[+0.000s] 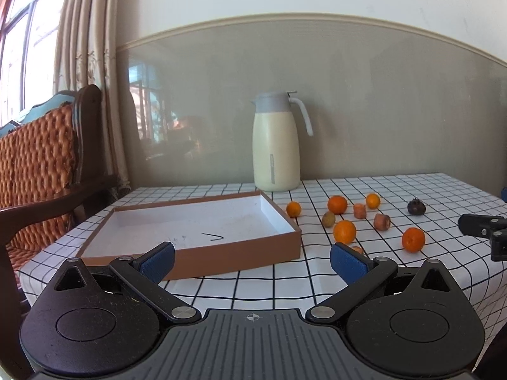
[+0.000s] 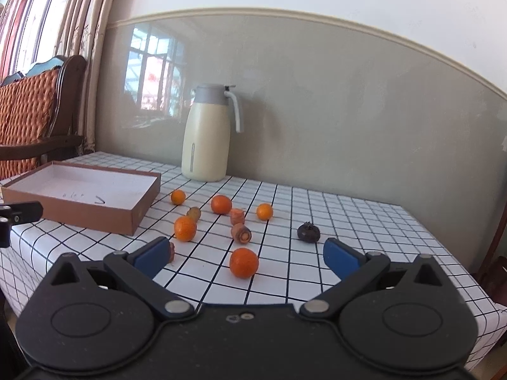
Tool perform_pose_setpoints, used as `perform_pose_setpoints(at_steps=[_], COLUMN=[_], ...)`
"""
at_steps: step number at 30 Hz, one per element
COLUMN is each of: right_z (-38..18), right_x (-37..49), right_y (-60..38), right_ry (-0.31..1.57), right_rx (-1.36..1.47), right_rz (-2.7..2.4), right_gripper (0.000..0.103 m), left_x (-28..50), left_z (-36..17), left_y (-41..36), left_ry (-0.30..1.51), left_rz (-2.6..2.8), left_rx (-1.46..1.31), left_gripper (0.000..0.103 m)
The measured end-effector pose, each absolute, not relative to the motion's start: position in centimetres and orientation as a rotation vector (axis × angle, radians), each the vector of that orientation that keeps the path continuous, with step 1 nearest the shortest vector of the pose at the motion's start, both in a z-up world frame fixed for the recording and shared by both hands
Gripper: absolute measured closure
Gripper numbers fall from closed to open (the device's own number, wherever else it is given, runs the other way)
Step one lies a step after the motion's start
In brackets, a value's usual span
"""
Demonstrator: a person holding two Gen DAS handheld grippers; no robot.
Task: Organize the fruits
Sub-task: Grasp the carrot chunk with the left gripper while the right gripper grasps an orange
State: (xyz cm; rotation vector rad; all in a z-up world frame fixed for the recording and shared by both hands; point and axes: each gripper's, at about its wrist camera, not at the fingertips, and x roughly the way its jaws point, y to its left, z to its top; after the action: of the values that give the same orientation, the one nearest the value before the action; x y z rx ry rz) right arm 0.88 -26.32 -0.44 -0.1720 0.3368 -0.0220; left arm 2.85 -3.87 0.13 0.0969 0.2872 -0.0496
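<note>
Several oranges lie on the checked tablecloth; the nearest orange (image 2: 243,262) sits just ahead of my open, empty right gripper (image 2: 247,258). Others include an orange (image 2: 185,228) near the box and one (image 1: 413,239) at the right in the left wrist view. Carrot pieces (image 2: 241,233), a kiwi (image 2: 193,213) and a dark mangosteen (image 2: 308,231) lie among them. An empty brown box (image 1: 190,258) with a white inside stands left of the fruit. My left gripper (image 1: 252,261) is open and empty, in front of the box's near wall.
A cream thermos jug (image 1: 276,145) stands at the back by the wall. A wooden chair (image 1: 41,171) with an orange cushion is left of the table. The right gripper's tip (image 1: 484,226) shows at the right edge of the left wrist view.
</note>
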Motion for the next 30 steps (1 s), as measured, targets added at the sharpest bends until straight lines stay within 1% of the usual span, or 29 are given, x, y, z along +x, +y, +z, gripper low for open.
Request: perform_pose_setpoints(at_steps=[5,8,9,10,11,12,13,18,20,22,23,26,27,28,29,30], right_z=[-0.7,-1.1,-1.4,-1.8,-2.3,-2.7,-3.0,-4.2,-4.6,-5.0,-5.2,-5.7,-5.8,-5.9,-5.9,-5.9], right_x=[3.2,4.6,5.1,5.7,6.3,6.9,7.5,9.4,10.3,10.9,11.5,12.2,12.3,12.3,12.3,12.3], right_y=[-26.8,-27.1,-27.2,-27.2,-27.2,-27.2,-27.3,-28.1,-28.0,-27.8,-27.8,-27.9,-28.0,-28.0,-28.1,-28.1], right_ry=[0.372,0.367,0.378,0.400,0.429,0.446,0.462,0.497,0.510,0.526,0.536,0.563,0.568,0.574,0.574,0.571], right_rx=[-0.175,-0.167,-0.174,-0.185,-0.194,-0.206,-0.213,-0.200,-0.205,-0.210,-0.220,-0.226,-0.227,-0.218,-0.215,-0.219], right_rz=[-0.013,-0.012,-0.014,-0.016,-0.017,-0.018,-0.015,0.017,0.030,0.037,0.034,0.030,0.026,0.031,0.037,0.034], right_gripper=[0.006,0.011,0.014,0.021,0.025,0.032,0.035,0.037,0.043,0.052,0.054,0.064,0.071,0.074,0.075,0.076], left_x=[5.3,6.9,7.4,7.9,8.4,9.0,9.6,11.5,12.1,12.8,13.2,14.1,14.3,14.6,15.1,15.3], left_z=[-0.2,-0.9,-1.2,-1.5,-1.8,-2.2,-2.6,-4.4,-4.8,-5.2,-5.4,-5.9,-6.1,-6.3,-6.5,-6.7], left_y=[-5.6,-7.3,-7.8,-8.2,-8.7,-9.1,-9.5,-11.4,-12.0,-12.7,-13.0,-13.6,-13.7,-13.9,-14.2,-14.3], left_ry=[0.300,0.315,0.319,0.325,0.334,0.354,0.376,0.428,0.432,0.446,0.456,0.480,0.486,0.490,0.496,0.505], left_rz=[-0.103,-0.138,-0.149,-0.160,-0.171,-0.177,-0.186,-0.242,-0.263,-0.277,-0.287,-0.307,-0.307,-0.309,-0.313,-0.319], left_rx=[0.093,0.117,0.122,0.124,0.126,0.132,0.134,0.156,0.153,0.160,0.160,0.161,0.160,0.158,0.158,0.157], left_gripper=[0.000,0.000,0.000,0.001,0.017,0.033,0.034,0.034,0.034,0.034,0.034,0.043,0.044,0.045,0.048,0.057])
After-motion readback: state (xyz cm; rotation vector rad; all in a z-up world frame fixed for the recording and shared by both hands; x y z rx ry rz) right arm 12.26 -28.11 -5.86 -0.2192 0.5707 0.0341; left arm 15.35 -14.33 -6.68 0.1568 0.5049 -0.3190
